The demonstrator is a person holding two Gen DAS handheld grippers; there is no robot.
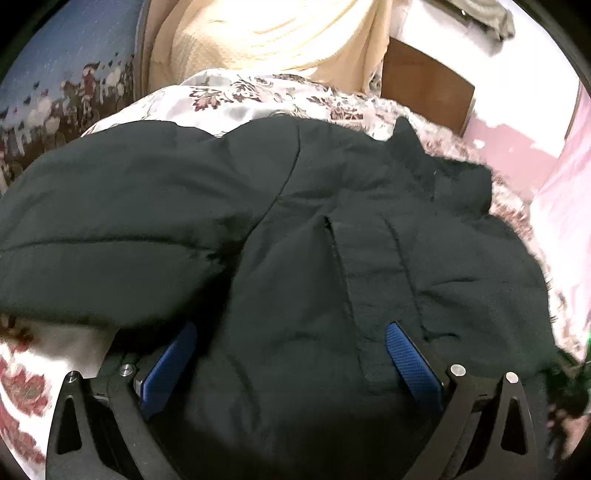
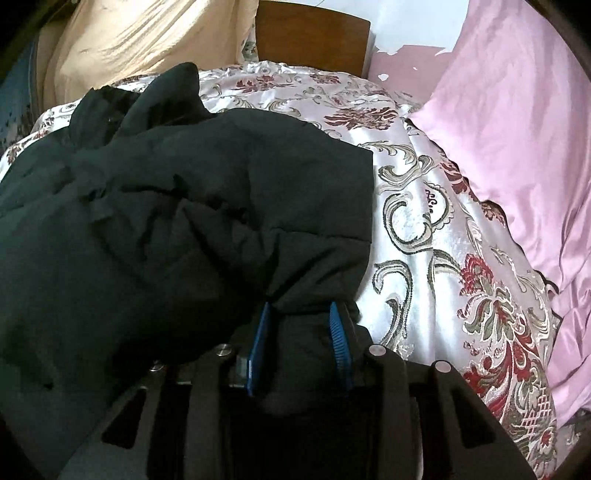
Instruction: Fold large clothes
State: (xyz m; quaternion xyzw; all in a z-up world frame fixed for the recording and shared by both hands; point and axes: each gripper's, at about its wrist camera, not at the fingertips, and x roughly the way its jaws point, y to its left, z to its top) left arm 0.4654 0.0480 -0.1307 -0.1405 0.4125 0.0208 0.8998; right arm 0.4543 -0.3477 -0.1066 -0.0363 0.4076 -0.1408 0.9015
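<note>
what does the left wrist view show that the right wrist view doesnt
Only the left wrist view shows the left tool, its blue pads spread wide over the black padded jacket, and a blue cartoon-print panel.

Only the right wrist view shows the right tool pinching a jacket fold, plus the pink pillow.

Both show the jacket, floral bedspread, wooden headboard and cream fabric.
</note>
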